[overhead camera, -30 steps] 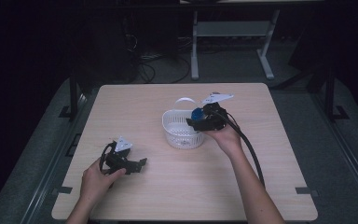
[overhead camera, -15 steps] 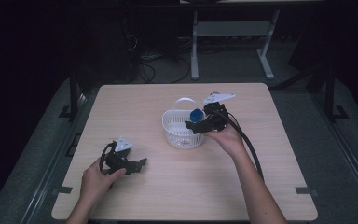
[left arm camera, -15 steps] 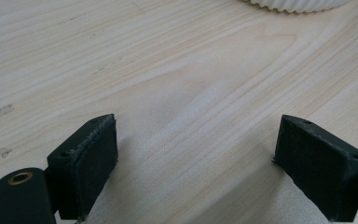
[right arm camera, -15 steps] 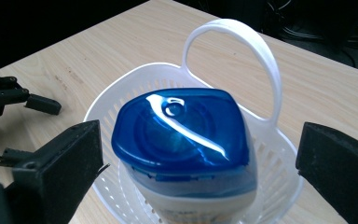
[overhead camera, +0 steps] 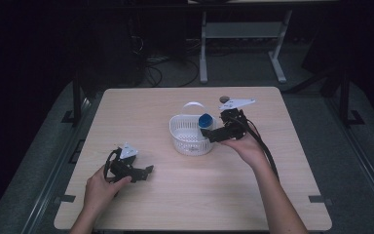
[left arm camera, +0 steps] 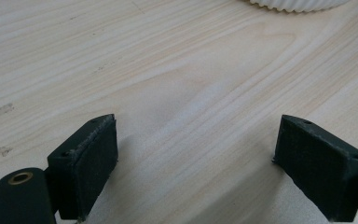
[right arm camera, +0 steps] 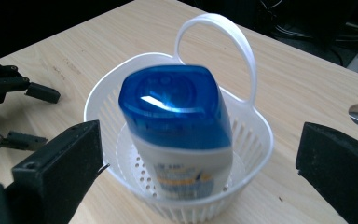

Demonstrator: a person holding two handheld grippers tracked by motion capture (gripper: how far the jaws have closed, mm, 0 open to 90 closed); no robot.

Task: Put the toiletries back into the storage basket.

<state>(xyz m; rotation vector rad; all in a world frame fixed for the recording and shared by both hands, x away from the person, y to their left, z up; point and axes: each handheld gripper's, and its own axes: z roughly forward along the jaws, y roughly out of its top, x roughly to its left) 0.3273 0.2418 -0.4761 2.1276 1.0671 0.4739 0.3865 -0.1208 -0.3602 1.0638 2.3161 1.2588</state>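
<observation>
the white bottle with a blue cap [right arm camera: 179,135] stands inside the white perforated plastic basket [right arm camera: 256,140], between the jaws of the right gripper [right arm camera: 200,161], which have just been opening and are now wide, holding nothing. back the gripper away level and clear of the basket's loop handle [right arm camera: 214,51] (a snag would tip it). the left gripper [left arm camera: 193,158] rests open and empty on the light wooden table [left arm camera: 168,70].

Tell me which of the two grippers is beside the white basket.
The right gripper, jaws open at the basket with the blue-capped bottle; the left gripper rests apart.
</observation>
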